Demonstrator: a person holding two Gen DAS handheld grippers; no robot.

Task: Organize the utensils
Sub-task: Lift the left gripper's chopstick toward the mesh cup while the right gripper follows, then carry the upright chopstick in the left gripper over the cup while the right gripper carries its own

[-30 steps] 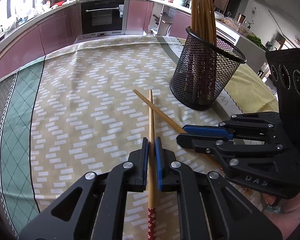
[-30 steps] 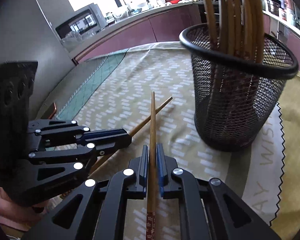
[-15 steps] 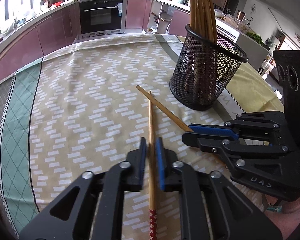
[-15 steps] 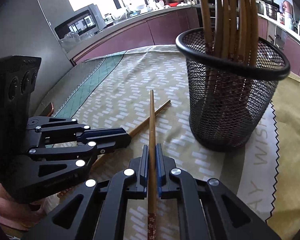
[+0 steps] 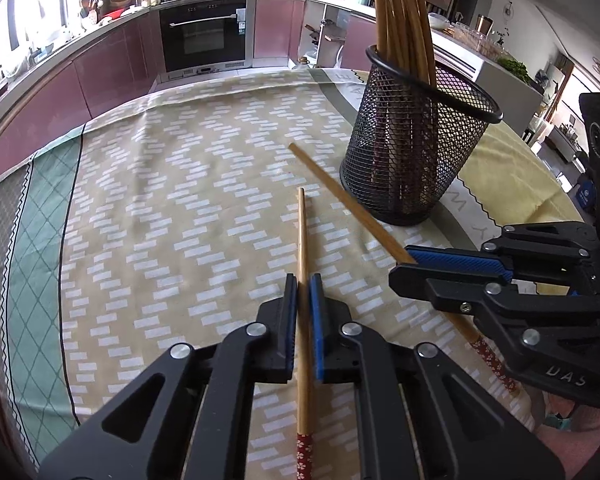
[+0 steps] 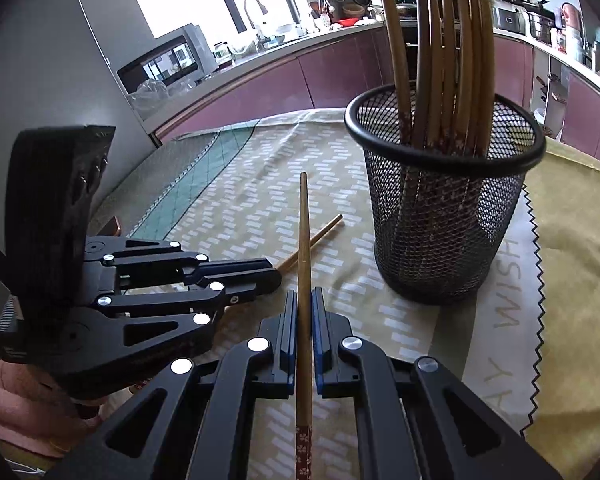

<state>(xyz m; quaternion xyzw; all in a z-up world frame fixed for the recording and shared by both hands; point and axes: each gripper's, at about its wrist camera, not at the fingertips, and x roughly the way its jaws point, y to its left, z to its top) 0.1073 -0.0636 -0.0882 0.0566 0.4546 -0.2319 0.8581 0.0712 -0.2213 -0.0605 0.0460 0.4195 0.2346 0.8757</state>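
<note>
Since a second before, my right hand-held gripper (image 6: 305, 312) had lifted its chopstick (image 6: 304, 240) off the other; both grippers stayed clenched on sticks pointing straight ahead, basket (image 6: 444, 216) ahead-right, nearer the right.

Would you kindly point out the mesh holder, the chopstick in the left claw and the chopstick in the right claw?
mesh holder (image 5: 412, 160): left wrist view, on its mesh side wall.
left claw's chopstick (image 5: 301, 232): left wrist view, bare shaft ahead of the pads.
right claw's chopstick (image 6: 304, 232): right wrist view, tapered shaft ahead of the pads.
</note>
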